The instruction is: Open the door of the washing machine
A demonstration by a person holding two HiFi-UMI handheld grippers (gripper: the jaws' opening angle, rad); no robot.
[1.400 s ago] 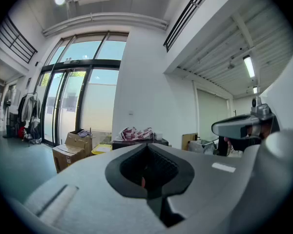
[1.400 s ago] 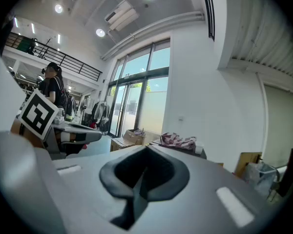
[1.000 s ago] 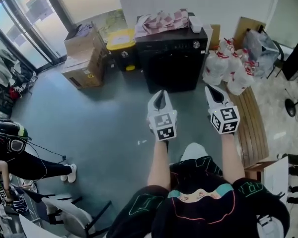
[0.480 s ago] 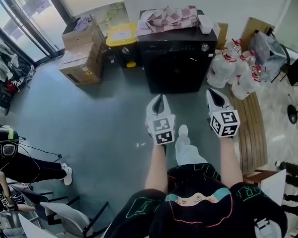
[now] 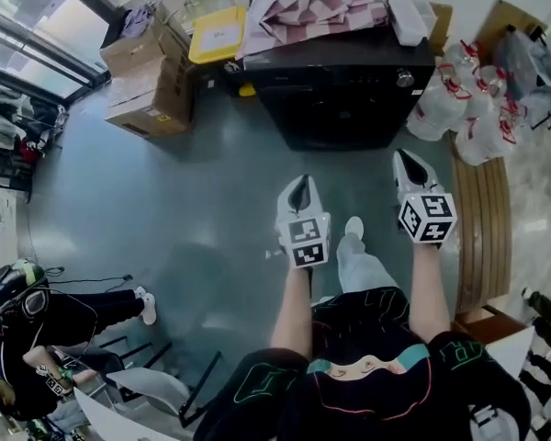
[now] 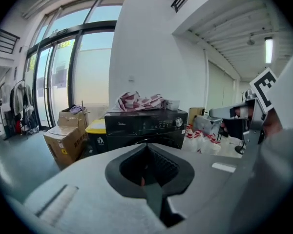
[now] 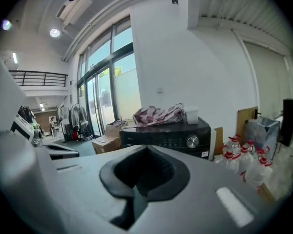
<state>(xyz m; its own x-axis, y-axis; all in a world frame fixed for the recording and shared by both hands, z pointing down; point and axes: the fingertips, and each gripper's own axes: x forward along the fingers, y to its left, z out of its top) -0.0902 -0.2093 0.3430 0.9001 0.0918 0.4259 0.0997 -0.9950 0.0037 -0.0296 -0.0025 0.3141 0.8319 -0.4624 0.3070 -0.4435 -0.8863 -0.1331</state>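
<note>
Black washing machine [image 5: 349,99]: it stands against the white wall ahead of you with its front facing you; the door lies flush with the front, not swung out.
Machine top: a pink-and-white checked cloth [image 5: 317,3] lies heaped there, with a small white box [image 5: 410,18] beside it at the right end.
Your left claw [image 5: 300,186]: jaws pressed together with nothing between them; it hangs over the grey-green floor [image 5: 165,200], short of the machine and pointing toward it.
Your right claw [image 5: 407,161]: jaws also together and empty; it is nearer the machine's right front corner but apart from it.
Left of machine: a yellow-lidded bin [image 5: 216,35], then stacked cardboard boxes [image 5: 147,72].
Right of machine: a cluster of white containers with red tops [image 5: 464,108].
</note>
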